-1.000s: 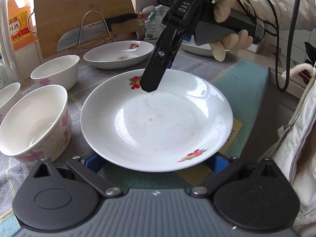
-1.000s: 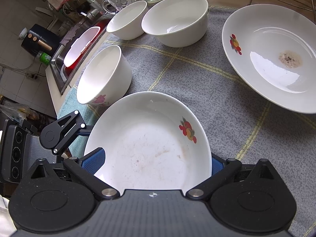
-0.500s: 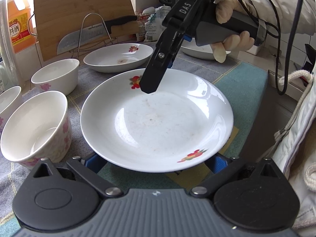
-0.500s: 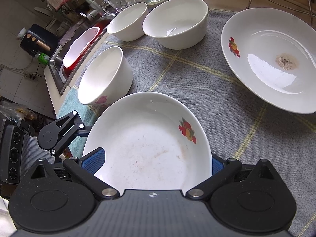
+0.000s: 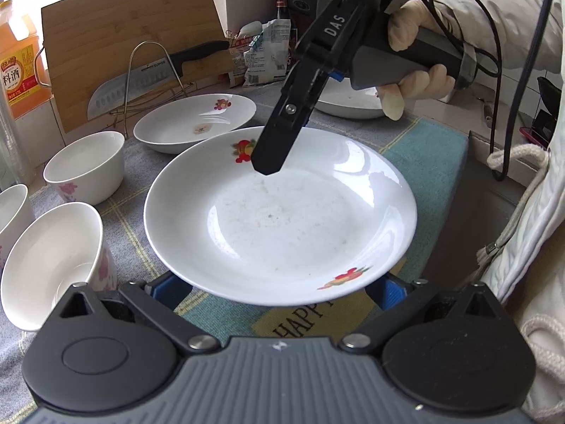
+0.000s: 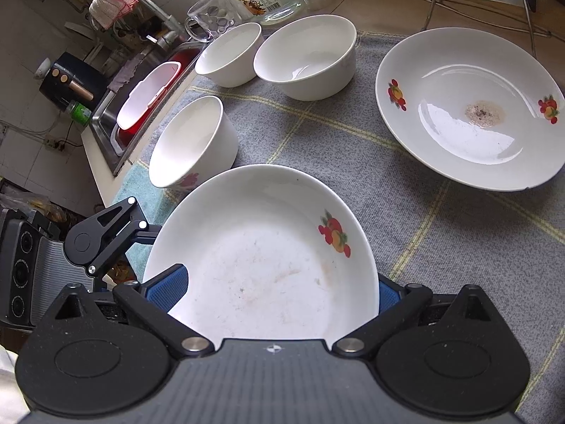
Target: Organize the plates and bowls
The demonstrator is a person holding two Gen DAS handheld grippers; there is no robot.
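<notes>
Lying level, face up, the round plate (image 5: 279, 212) is gripped by both tools (image 5: 279, 288) (image 6: 280, 291) at opposite rims.

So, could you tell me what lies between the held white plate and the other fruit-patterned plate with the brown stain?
Only bare grey checked cloth lies between the held white plate and the stained plate, clearest in the right wrist view.

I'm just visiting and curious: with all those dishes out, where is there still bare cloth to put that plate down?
The widest bare cloth lies between the held plate, the stained plate and the bowls. More lies right of the held plate, below the stained one. It is crowded on the sink side, where three bowls sit close together.
</notes>
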